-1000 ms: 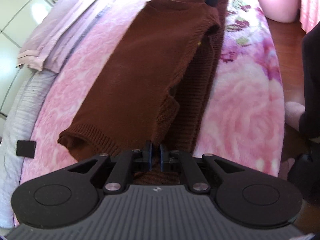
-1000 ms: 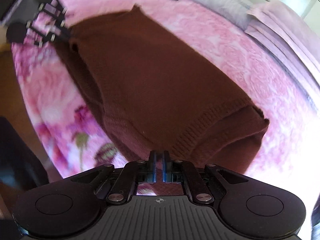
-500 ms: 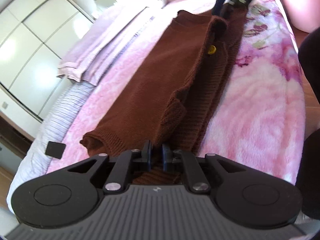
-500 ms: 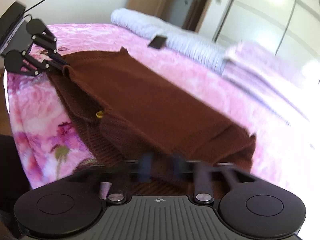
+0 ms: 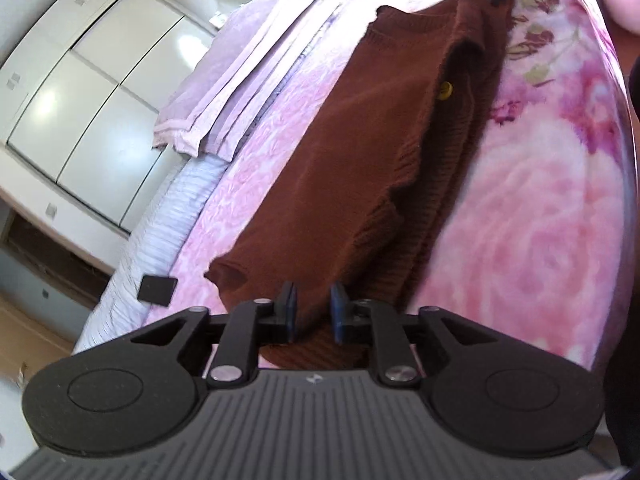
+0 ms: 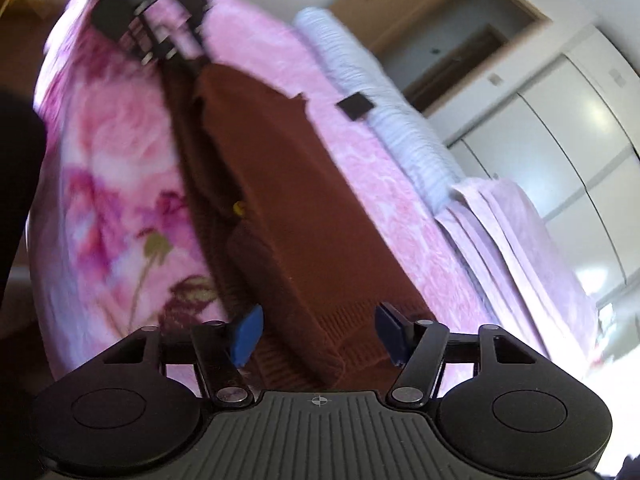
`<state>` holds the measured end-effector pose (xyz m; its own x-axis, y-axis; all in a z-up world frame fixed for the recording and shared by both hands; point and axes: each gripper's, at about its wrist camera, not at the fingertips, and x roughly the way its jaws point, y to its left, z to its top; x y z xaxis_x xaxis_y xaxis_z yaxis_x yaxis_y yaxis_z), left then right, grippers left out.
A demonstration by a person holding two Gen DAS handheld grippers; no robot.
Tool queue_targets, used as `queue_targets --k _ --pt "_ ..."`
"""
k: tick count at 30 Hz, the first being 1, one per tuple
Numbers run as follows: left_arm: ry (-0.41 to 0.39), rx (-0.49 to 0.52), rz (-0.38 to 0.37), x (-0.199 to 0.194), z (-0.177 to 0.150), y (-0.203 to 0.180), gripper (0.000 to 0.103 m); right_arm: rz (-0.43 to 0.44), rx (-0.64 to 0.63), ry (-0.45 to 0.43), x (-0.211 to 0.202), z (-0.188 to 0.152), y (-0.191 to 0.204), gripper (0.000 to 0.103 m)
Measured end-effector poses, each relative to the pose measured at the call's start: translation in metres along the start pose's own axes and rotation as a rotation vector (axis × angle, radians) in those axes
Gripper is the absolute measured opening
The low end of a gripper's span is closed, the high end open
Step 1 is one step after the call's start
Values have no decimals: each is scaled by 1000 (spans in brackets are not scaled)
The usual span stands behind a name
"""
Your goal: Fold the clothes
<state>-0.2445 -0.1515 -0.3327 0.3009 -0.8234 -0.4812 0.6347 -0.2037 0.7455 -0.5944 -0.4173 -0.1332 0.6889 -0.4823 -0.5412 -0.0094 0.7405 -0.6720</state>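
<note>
A brown knitted sweater point(image 5: 360, 152) lies folded lengthwise on a bed with a pink floral blanket point(image 5: 540, 220); the left claw point(image 5: 314, 316) has just been opening, its pads parted over the hem — gripping nothing; the right claw point(image 6: 316, 334) stands spread wide above the opposite end.

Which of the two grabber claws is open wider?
The right gripper: its blue pads stand far apart over the brown sweater's hem. The left gripper shows only a narrow gap, having just been opening.
</note>
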Motion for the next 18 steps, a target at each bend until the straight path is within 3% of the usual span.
queue_targets --k 4,9,10,11,13,14,17,18 --pt "-15 143 -46 11 1 -6 25 61 -112 59 26 0 7 60" --pt "-44 244 -99 15 -2 -5 23 95 -138 80 43 -2 4 58" --pt "-48 245 -111 16 -4 -3 23 107 -138 80 45 -2 4 51" --pt "-51 246 -123 16 -5 -1 23 120 -138 81 47 -2 3 35" --pt "-48 245 -127 20 -8 -1 23 143 -154 88 51 -3 7 15" --pt "-46 244 -129 21 -8 -2 22 144 -145 86 52 -4 7 11" --pt "-36 221 -130 25 -4 -3 0 137 -93 78 51 -6 3 7" --pt "-34 206 -126 26 -2 -3 0 134 -73 75 50 -7 0 7"
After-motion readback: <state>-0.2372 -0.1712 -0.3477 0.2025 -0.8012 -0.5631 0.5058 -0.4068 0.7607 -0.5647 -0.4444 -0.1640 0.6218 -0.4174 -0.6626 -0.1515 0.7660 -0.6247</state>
